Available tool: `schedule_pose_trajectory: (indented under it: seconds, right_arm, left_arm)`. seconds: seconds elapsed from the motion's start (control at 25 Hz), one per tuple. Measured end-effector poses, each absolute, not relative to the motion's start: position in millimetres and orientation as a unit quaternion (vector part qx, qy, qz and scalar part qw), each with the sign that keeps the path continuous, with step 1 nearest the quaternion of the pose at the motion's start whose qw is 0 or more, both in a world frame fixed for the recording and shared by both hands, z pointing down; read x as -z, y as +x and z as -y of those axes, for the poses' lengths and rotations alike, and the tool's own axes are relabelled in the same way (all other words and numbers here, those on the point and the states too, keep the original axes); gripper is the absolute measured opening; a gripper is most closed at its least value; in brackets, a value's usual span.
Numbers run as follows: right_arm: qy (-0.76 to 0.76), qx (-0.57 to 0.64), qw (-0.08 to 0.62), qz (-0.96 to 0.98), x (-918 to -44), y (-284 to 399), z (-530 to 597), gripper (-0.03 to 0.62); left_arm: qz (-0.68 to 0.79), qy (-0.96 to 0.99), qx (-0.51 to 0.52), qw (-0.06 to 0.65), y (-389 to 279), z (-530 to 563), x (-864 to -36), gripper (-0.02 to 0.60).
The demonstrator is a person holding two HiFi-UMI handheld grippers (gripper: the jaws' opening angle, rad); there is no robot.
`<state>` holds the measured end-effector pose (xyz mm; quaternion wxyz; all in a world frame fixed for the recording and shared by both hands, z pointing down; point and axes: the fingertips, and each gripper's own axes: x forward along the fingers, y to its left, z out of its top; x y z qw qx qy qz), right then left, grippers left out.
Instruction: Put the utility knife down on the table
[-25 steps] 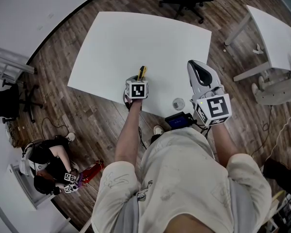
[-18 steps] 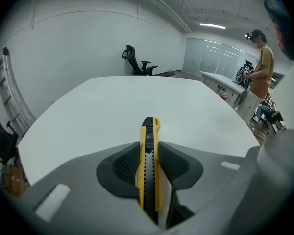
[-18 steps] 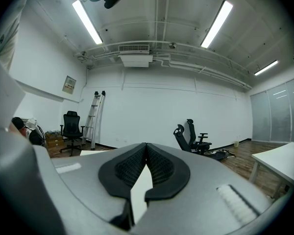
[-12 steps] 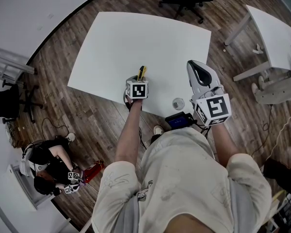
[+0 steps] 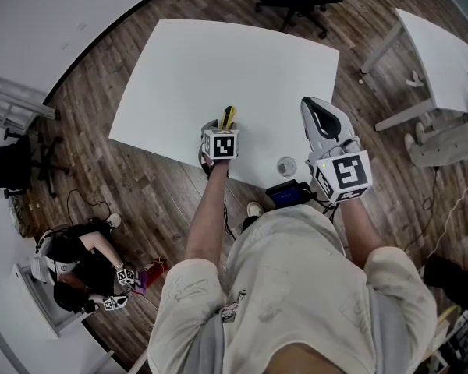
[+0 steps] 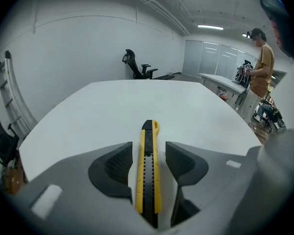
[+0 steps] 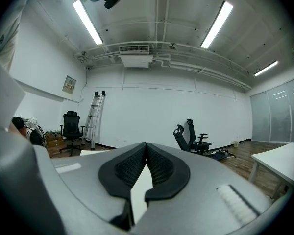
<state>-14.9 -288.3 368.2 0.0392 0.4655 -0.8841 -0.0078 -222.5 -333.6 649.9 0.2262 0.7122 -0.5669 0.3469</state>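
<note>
Utility knife (image 6: 148, 170), yellow with a black slider, lay flat on the white table (image 6: 112, 106), near the table's edge closest to the person. Its length ran along the left gripper (image 6: 148, 146), straight down the middle of the gap, and its far tip reached out past the jaw tips.

The jaws of the left gripper had just been opening and stood wide. Each ribbed black pad (image 6: 120, 163) was clear of the knife, with a strip of table showing on either side of the handle. Nothing was gripped.

In the head view, the left forearm reached forward from the body. That gripper tilted downward onto the table, and its marker cube (image 5: 220, 144) faced up, just behind the knife (image 5: 228, 117).

The right gripper (image 7: 146, 148) was held level, well apart from the knife, above the table's near right part. Its pads met at the tips with nothing between them. It pointed out across the room toward an office chair (image 7: 193, 136).
</note>
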Motion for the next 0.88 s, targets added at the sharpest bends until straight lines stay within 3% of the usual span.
schedule_pose_trajectory:
  seconds: [0.88]
  right_arm:
    - [0.465, 0.008, 0.036, 0.885, -371.4, -11.0, 285.9, 0.006]
  left_arm:
    - [0.563, 0.724, -0.335, 0.217, -214.3, 332.5, -638.9, 0.265]
